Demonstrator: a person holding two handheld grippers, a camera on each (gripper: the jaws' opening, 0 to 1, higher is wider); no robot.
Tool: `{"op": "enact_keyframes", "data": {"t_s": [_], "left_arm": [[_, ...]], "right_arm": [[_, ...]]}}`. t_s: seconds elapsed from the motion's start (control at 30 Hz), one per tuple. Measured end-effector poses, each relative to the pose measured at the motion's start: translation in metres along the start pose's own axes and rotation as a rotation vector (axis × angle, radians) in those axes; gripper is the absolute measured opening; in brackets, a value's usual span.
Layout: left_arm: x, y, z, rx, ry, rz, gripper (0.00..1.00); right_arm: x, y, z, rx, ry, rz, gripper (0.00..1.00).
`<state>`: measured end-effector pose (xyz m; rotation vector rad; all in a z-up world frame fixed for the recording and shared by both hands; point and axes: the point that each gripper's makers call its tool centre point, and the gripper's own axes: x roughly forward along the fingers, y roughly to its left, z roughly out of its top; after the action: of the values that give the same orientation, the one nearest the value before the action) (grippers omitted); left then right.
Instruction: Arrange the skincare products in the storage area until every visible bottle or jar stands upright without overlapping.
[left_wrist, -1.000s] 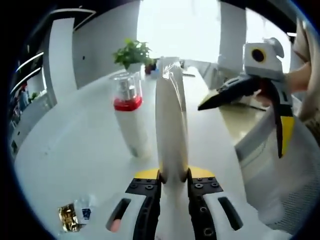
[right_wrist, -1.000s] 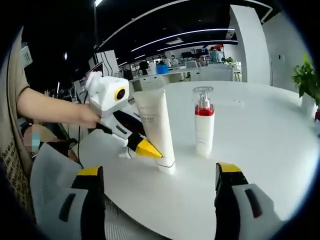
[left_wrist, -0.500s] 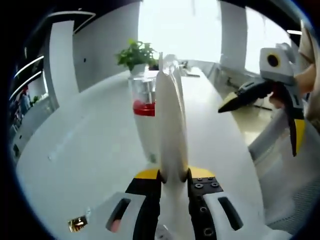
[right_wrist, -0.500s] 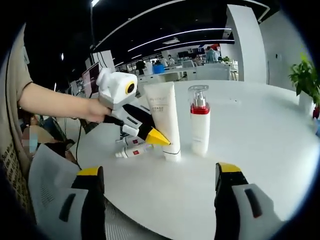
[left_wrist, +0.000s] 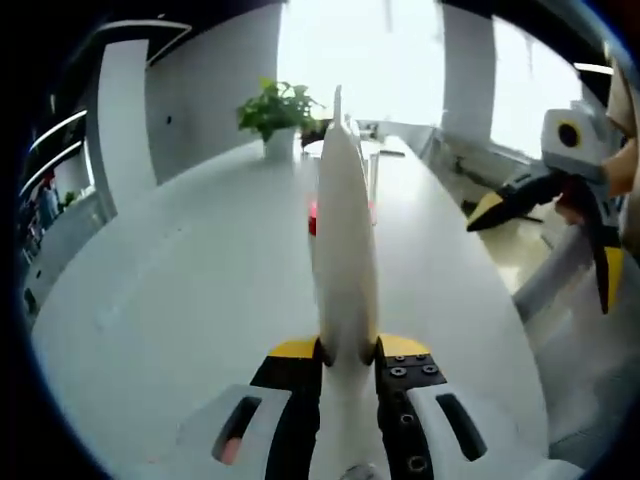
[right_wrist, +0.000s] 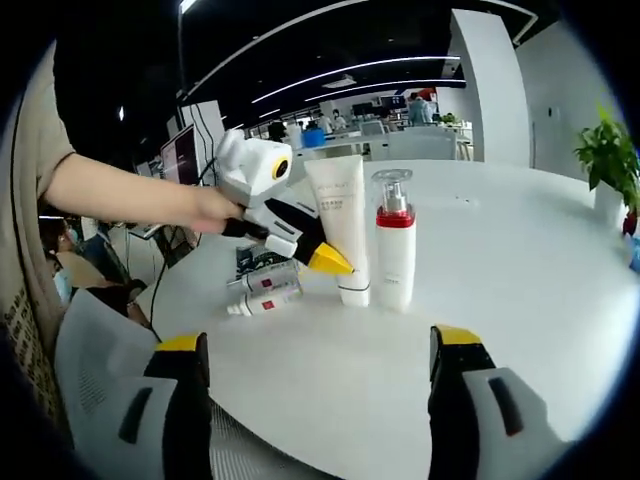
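1. The left gripper (left_wrist: 346, 350) is clamped on a white tube (left_wrist: 343, 240) that stands cap-down on the white table (left_wrist: 180, 300); the right gripper view shows the same gripper (right_wrist: 330, 262) with its yellow tips at the tube's (right_wrist: 343, 225) lower part
2. Just right of the tube in the right gripper view stands a white pump bottle (right_wrist: 394, 245) with a red collar and clear cap, upright, so close that I cannot tell whether the two touch
3. In the left gripper view that bottle (left_wrist: 313, 217) is almost hidden behind the tube, only a bit of red showing
4. Two small bottles (right_wrist: 266, 288) lie on their sides on the table, left of the tube and below the left gripper
5. The right gripper (right_wrist: 315, 400) has its jaws wide apart and holds nothing, on the near side of the table edge; it also shows at the right of the left gripper view (left_wrist: 545, 225)
6. A potted plant (left_wrist: 280, 110) stands at the far end of the table
7. A person's hand (right_wrist: 212, 210) grips the left gripper's handle
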<state>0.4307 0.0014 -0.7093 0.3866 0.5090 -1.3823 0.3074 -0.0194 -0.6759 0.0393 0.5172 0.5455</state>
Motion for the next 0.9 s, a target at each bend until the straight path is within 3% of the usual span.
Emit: {"op": "enact_keyframes", "data": {"t_s": [0.7,0.77,0.9], "left_arm": [[0.006,0.005,-0.001,0.003,0.019,-0.021,0.18],[0.007,0.005,-0.004,0.004,0.040,-0.017,0.18],[0.008,0.003,-0.012,-0.002,0.071,-0.014,0.29]], "right_arm": [[0.000,-0.002,-0.001,0.010,0.003,-0.005,0.91],[0.000,-0.002,-0.001,0.011,0.003,-0.006,0.91],[0.000,-0.001,-0.001,0.011,0.005,-0.005,0.91]]}}
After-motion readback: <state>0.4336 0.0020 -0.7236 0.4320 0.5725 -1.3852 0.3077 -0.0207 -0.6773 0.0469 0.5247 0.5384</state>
